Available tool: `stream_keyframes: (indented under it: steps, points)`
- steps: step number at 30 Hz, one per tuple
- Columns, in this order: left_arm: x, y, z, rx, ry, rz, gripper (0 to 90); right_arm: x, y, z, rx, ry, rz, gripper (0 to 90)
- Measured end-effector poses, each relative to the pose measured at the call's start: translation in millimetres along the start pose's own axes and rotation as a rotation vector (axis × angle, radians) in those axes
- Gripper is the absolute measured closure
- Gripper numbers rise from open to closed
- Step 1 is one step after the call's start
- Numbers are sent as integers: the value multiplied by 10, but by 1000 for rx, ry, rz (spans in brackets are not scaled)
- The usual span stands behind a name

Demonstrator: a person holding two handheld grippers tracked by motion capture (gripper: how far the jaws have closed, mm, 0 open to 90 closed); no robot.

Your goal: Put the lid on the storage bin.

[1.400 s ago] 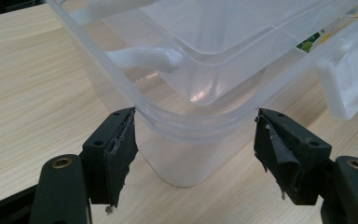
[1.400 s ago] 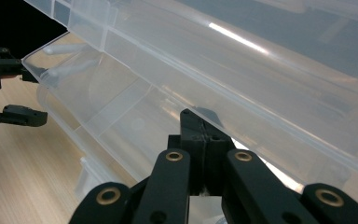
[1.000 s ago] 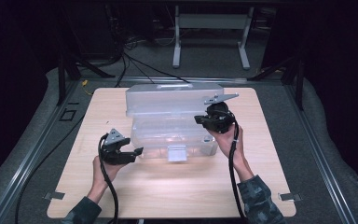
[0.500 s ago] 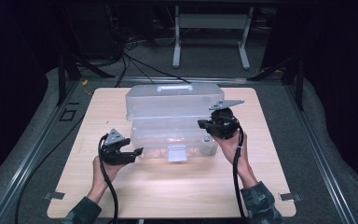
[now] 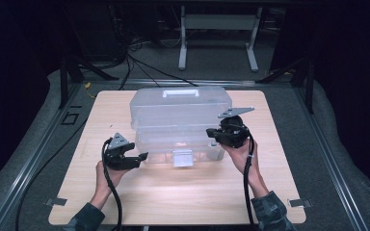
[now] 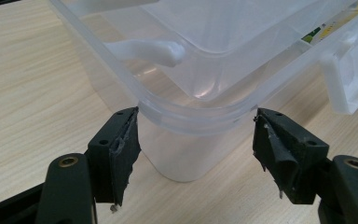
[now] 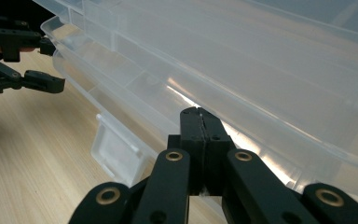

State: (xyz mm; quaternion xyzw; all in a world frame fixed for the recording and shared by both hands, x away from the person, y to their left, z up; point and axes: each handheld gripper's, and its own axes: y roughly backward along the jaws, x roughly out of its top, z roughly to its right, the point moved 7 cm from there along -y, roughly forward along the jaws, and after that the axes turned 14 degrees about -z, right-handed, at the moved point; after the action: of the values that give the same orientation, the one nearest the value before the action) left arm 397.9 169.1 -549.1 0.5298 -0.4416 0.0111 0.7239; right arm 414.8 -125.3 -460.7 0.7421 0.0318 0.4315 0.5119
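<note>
Clear plastic box (image 5: pixel 178 122), one latch (image 5: pixel 182 158).

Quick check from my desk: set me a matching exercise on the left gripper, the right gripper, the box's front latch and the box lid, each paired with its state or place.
Things:
1. left gripper
2. right gripper
3. front latch
4. box lid

States or places:
A. raised, tilted open above the base
B. jaws open, either side of the box's rounded corner
C. jaws shut, tips up against the clear box
D. hanging at the middle of the front wall

Pairs: 1-B, 2-C, 3-D, 4-A
</note>
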Motion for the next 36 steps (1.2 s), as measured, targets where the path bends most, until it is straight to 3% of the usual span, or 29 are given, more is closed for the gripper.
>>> stream_keyframes:
  steps: [36]
  points:
    - [5, -10, 8, -2, 0, -1, 320, -321, -234, -41, 19, -10, -93, 900]
